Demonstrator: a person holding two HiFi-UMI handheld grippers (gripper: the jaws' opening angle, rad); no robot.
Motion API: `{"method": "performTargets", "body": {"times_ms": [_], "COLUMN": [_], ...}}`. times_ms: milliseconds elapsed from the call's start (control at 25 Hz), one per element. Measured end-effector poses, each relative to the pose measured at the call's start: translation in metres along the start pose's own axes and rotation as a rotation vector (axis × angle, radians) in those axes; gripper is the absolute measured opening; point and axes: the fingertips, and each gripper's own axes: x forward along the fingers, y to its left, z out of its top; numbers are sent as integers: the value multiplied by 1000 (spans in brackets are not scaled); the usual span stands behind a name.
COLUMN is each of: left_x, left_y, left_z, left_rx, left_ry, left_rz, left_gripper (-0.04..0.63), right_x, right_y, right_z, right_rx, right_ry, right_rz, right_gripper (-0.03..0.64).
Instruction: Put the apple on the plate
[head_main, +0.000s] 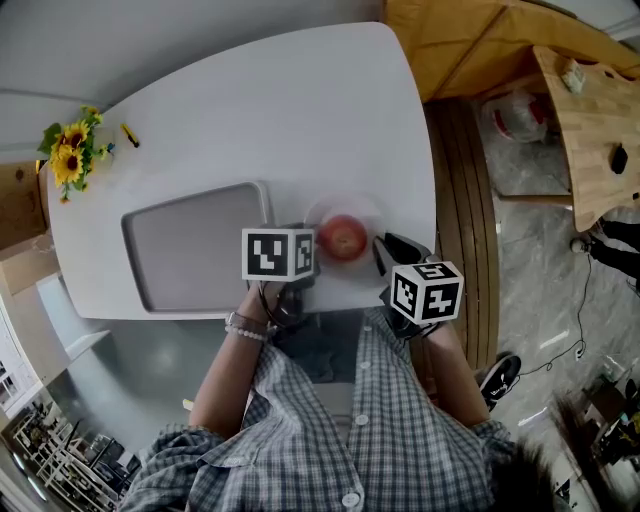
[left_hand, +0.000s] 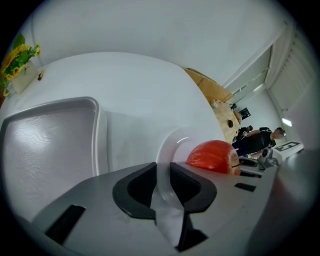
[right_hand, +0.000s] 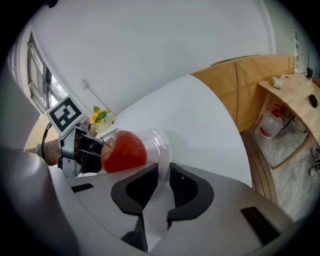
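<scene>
Head view showed the apple (head_main: 343, 238) on the plate (head_main: 318, 212); left tool (left_hand: 162, 177) and right tool (right_hand: 164, 182) each pinched its rim.

A white desk with rounded corners (head_main: 250, 100) stands against a plain pale grey wall (head_main: 150, 40), and a bunch of yellow sunflowers (head_main: 68, 152) sits at its far left corner. Along the desk's right side runs a strip of dark brown wooden floor planks (head_main: 465, 200), with grey marbled floor tiles (head_main: 540, 270) beyond it. A light wooden table (head_main: 595, 130) stands at the far right, near an orange-brown panel (head_main: 450, 40). The left gripper view shows white slatted blinds (left_hand: 300, 60) in soft, even light.
</scene>
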Motion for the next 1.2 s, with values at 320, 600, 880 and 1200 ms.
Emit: {"method": "performTargets", "body": {"times_ms": [320, 600, 880, 1200], "left_x": [0, 3, -1, -16], "left_y": [0, -9, -22, -20], "left_z": [0, -3, -7, -4], "left_rx": [-46, -52, -90, -167], "left_ry": [9, 56, 88, 96], "left_rz": [-63, -149, -254, -317], "left_gripper": [78, 66, 54, 52], "right_x": [-1, -6, -16, -23], "right_y": [-2, -11, -19, -6], "right_z": [0, -2, -1, 13], "right_rx": [52, 136, 177, 176], "right_ry": [-6, -11, 4, -14], "right_rz": [-18, -63, -107, -129], "right_gripper": [67, 66, 61, 61]}}
